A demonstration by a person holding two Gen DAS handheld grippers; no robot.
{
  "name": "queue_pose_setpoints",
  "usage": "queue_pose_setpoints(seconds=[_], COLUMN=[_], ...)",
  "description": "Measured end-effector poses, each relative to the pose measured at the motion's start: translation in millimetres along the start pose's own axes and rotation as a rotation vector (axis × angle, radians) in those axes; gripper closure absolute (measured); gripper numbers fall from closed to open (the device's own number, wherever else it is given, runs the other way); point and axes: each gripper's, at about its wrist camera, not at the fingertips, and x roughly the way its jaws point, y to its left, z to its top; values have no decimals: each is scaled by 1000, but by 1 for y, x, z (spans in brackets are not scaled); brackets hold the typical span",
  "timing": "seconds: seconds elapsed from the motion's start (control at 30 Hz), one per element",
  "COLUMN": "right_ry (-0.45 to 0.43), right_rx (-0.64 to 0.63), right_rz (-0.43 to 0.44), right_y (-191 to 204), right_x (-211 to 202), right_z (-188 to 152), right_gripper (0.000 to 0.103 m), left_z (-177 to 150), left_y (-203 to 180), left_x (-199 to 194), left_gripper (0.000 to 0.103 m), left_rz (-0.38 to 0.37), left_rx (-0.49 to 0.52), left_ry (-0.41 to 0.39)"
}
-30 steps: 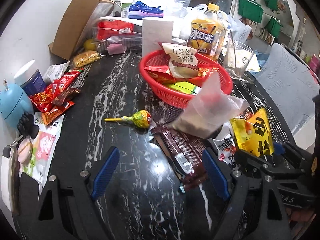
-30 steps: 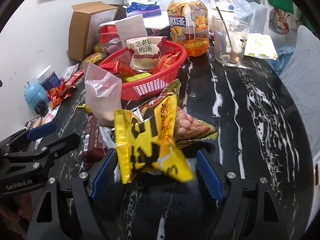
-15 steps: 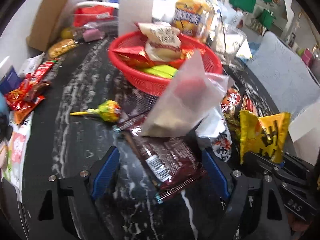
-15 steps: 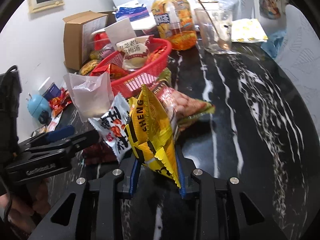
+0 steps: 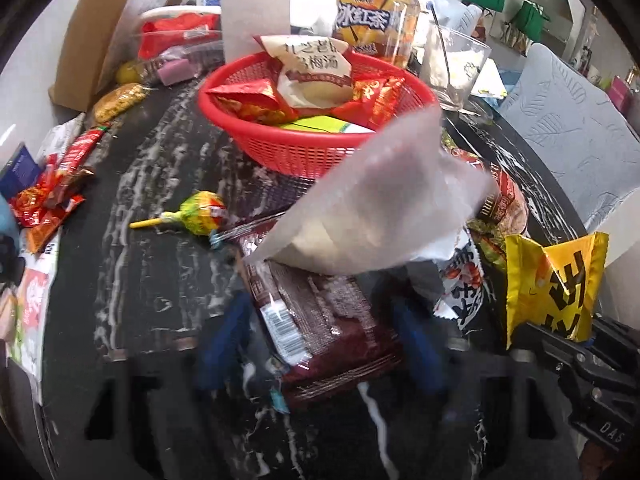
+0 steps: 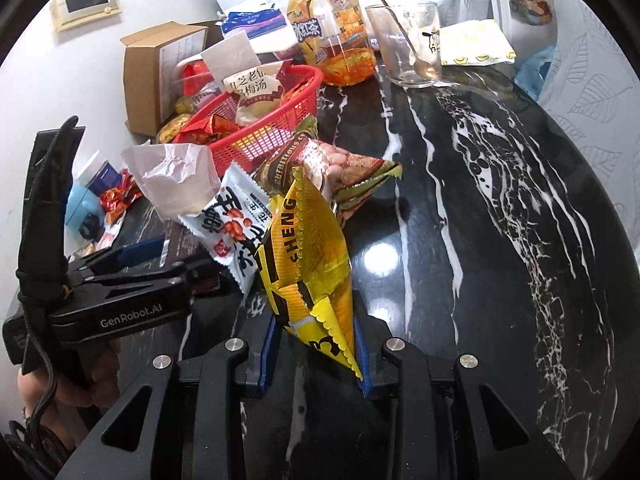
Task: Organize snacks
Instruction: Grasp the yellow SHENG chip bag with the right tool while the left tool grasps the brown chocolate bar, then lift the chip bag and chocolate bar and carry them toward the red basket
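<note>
Near the table's front edge, the right gripper (image 6: 314, 354) is clamped on the yellow snack bag (image 6: 306, 256), lifted for the red basket (image 6: 260, 132). The left gripper (image 5: 324, 344) has just been closing around the dark-red packet (image 5: 320, 328) (contact blurred); next, carry both over.

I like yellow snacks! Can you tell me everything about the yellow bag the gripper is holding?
The yellow snack packet is shiny crinkled foil with bold black lettering and zigzag-cut sealed ends. It stands on end, puffy in the middle, its lower end pinched by the right gripper. Behind it lie a white snack packet and a peanut packet.
</note>
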Motion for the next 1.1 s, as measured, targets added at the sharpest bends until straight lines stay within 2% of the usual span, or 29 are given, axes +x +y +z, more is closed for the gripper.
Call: queue_pose_setpoints(seconds=[0.07, 0.13, 0.2, 0.37, 0.5, 0.9, 1.1], right_ry=[0, -1, -1, 0, 12, 76, 98], right_rx=[2, 2, 6, 13, -6, -12, -51], right_rz=[4, 11, 17, 34, 14, 53, 0], right_y=[0, 0, 0, 4, 10, 17, 24], right_x=[0, -1, 0, -5, -11, -30, -40], right_z=[-1, -2, -3, -5, -15, -55, -70], right_gripper=[72, 72, 72, 72, 72, 72, 72], left_z=[-2, -5, -10, -31, -49, -97, -105], left_y=[2, 5, 8, 10, 8, -3, -11], left_x=[-3, -7, -12, -26, -39, -71, -69], left_gripper=[52, 56, 56, 56, 56, 56, 50], left_rz=[-10, -29, -75, -44, -50, -86, -39], left_rx=[2, -13, -32, -10, -7, 35, 90], left_ry=[-2, -1, 4, 9, 23, 48, 15])
